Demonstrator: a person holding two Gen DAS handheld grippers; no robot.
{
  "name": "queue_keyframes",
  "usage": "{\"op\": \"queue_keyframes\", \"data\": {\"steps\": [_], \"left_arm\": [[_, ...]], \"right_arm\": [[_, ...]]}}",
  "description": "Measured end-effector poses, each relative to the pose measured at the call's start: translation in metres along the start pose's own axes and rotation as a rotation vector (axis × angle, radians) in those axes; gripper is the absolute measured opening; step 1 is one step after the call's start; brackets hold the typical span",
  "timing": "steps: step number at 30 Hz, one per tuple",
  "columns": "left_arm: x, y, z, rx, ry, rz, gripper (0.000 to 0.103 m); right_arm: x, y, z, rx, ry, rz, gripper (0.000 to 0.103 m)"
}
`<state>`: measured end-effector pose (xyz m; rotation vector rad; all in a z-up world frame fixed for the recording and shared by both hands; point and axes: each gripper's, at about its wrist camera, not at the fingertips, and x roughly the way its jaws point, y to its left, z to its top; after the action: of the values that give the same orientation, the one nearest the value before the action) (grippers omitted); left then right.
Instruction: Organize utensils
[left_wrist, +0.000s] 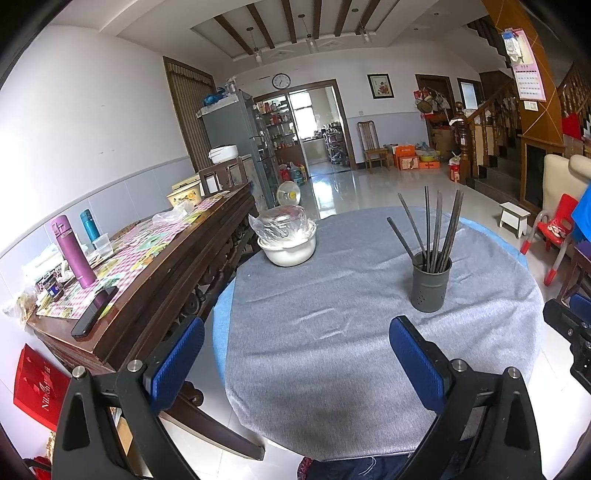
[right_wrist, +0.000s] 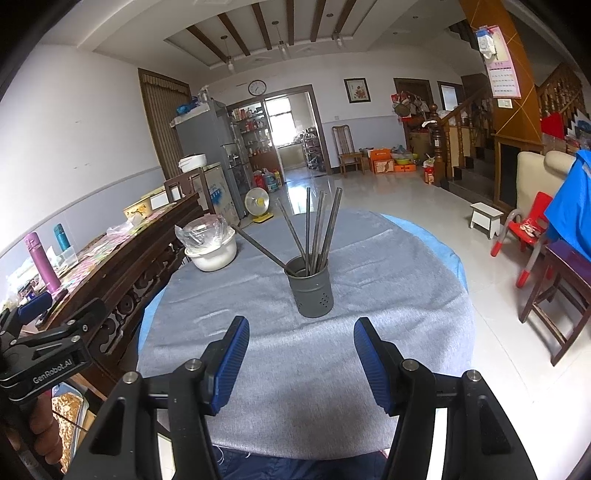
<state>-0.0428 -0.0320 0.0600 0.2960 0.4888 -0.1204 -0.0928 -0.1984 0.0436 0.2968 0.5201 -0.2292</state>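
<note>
Your left gripper (left_wrist: 297, 354) and right gripper (right_wrist: 301, 363) both hover over the grey tablecloth (right_wrist: 295, 369), jaws spread with nothing between them. The chopsticks (right_wrist: 314, 236) stand upright in the grey holder (right_wrist: 310, 291) just beyond your right gripper, with a covered white bowl (left_wrist: 290, 247) farther left.

- Both views are brightly lit by daylight that enters through the far doorway (left_wrist: 317, 122) and its window.
- Strong glare is thrown on the glossy floor tiles (left_wrist: 343, 184), where the light is mirrored.
- Soft shadows are cast on the grey tablecloth (right_wrist: 295, 369) near the bottom edge.
- Straight lines are bent heavily by the fisheye lens, and the corners are blacked out.
- Focus is kept sharp throughout; no motion blur is seen.
</note>
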Motion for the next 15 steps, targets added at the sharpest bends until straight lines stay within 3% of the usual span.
{"op": "queue_keyframes", "data": {"steps": [15], "left_arm": [[-0.0023, -0.0011, -0.0006, -0.007, -0.001, 0.002, 0.1]], "right_arm": [[-0.0004, 0.0025, -0.0008, -0.007, 0.002, -0.005, 0.063]]}}
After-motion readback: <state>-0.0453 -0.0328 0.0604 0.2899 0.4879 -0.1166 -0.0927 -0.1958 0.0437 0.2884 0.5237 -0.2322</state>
